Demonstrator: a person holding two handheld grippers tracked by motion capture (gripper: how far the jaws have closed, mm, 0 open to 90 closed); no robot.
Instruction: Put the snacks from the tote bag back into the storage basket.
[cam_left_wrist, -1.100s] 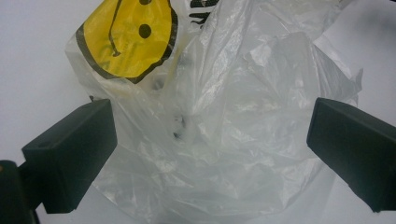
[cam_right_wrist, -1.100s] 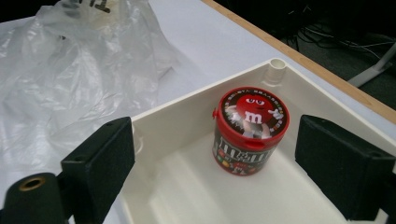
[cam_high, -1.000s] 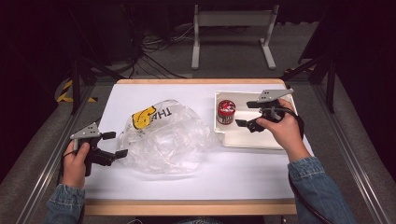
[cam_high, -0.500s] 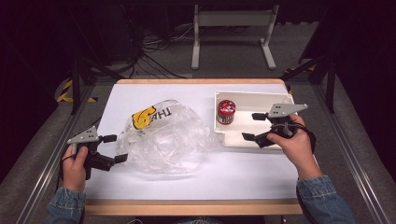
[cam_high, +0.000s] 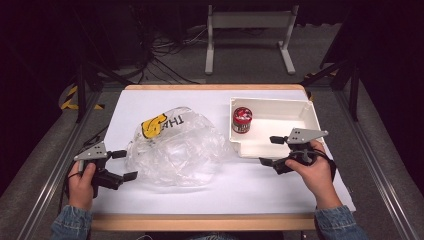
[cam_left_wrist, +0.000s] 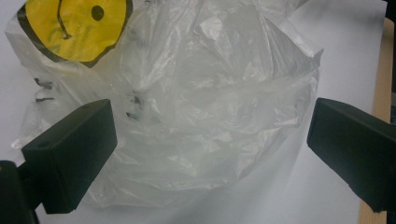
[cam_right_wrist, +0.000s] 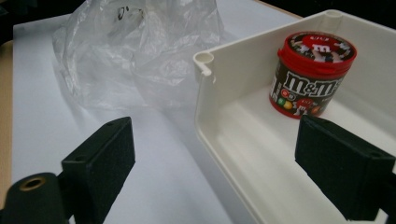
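A crumpled clear plastic bag (cam_high: 175, 147) with a yellow smiley print lies left of the table's middle. At the right stands a white tray (cam_high: 282, 125), and a red-lidded M&M's can (cam_high: 242, 120) stands upright in its left end. My left gripper (cam_high: 126, 165) is open at the bag's near-left edge, with the bag (cam_left_wrist: 201, 93) lying between and beyond its jaws. My right gripper (cam_high: 269, 150) is open over the tray's front rim, holding nothing. In the right gripper view the can (cam_right_wrist: 310, 74) stands inside the tray (cam_right_wrist: 224, 116), and the bag (cam_right_wrist: 140, 51) lies farther off.
The table's white top (cam_high: 250, 185) has a wooden front edge (cam_high: 200, 222). Metal rails run along both sides, and cables and a stand's legs sit on the dark floor beyond the far edge.
My right gripper has drawn back from beside the can toward the person, to the tray's front rim, still open. The left gripper has barely shifted.
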